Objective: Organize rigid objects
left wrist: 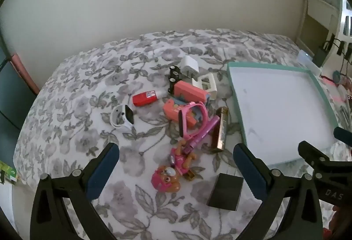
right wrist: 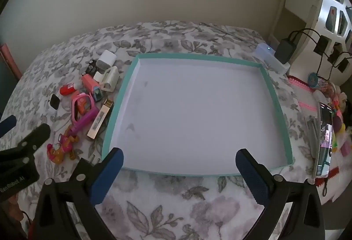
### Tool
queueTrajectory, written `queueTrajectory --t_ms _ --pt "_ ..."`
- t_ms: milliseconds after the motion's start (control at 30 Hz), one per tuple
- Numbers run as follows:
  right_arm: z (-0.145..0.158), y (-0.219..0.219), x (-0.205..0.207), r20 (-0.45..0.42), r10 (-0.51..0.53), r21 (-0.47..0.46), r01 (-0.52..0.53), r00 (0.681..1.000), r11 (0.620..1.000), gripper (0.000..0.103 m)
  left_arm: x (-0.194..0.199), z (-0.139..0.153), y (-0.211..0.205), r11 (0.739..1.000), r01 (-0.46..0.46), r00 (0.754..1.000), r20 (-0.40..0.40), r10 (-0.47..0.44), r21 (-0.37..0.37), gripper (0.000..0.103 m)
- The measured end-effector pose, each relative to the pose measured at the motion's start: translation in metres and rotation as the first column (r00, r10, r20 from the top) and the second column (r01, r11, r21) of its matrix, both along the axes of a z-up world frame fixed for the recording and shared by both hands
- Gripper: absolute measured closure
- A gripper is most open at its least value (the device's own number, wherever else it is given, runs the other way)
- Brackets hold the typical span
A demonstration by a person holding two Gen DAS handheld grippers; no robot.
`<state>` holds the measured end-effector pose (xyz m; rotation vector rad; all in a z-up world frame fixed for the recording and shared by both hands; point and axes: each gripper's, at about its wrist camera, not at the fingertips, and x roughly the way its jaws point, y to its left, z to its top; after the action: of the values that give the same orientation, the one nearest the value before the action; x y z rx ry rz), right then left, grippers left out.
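A heap of small objects lies on the floral bedspread: a pink pup figure [left wrist: 170, 170], a purple pen [left wrist: 203, 131], a pink watch [left wrist: 193, 118], a gold bar [left wrist: 221, 129], a red bottle [left wrist: 146, 97], a white watch [left wrist: 123, 117], a white charger [left wrist: 189, 65] and a black square [left wrist: 226, 192]. Right of the heap sits a teal-rimmed white tray [right wrist: 278, 108] with nothing inside. My left gripper [left wrist: 176, 165] hangs open above the pup figure. My right gripper [right wrist: 179, 166] stands open over the tray's near rim. Neither holds anything.
A wall runs behind the bed. To the right a phone [right wrist: 325, 136] with a lit screen lies among colourful bits. A white box [right wrist: 269, 57] with a plug and cables sits beyond the tray's far right corner. The heap [right wrist: 88, 103] lies left of the tray.
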<state>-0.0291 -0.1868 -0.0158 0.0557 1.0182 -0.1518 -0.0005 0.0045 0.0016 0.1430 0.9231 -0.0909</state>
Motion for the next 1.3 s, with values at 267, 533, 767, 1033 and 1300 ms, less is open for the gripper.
queueTrajectory --t_ms 267,533,767,1033,1300 --pt "-0.003 -0.001 0.002 -0.028 0.002 0.010 -0.002 1.000 1.000 0.000 0.001 -0.008 -0.007 0.999 0.013 0.999 -0.029 -0.012 0.029 0.000" --pt "-0.004 -0.001 0.001 -0.016 -0.010 0.012 0.010 1.000 1.000 0.000 0.006 -0.011 -0.002 1.000 0.002 0.999 -0.050 -0.001 0.023 0.000" --pt "-0.003 -0.001 0.001 -0.014 -0.014 0.012 0.015 1.000 1.000 0.000 0.005 -0.015 -0.005 1.000 -0.017 0.998 -0.064 0.019 0.020 0.000" --pt "-0.003 -0.003 0.001 -0.014 -0.017 0.015 0.018 1.000 1.000 0.000 0.005 -0.018 -0.003 0.999 -0.033 0.997 -0.075 0.034 0.012 0.000" --pt "-0.003 -0.004 0.001 -0.014 -0.019 0.015 0.019 1.000 1.000 0.000 0.005 -0.021 -0.003 0.999 -0.040 0.995 -0.087 0.041 0.017 0.000"
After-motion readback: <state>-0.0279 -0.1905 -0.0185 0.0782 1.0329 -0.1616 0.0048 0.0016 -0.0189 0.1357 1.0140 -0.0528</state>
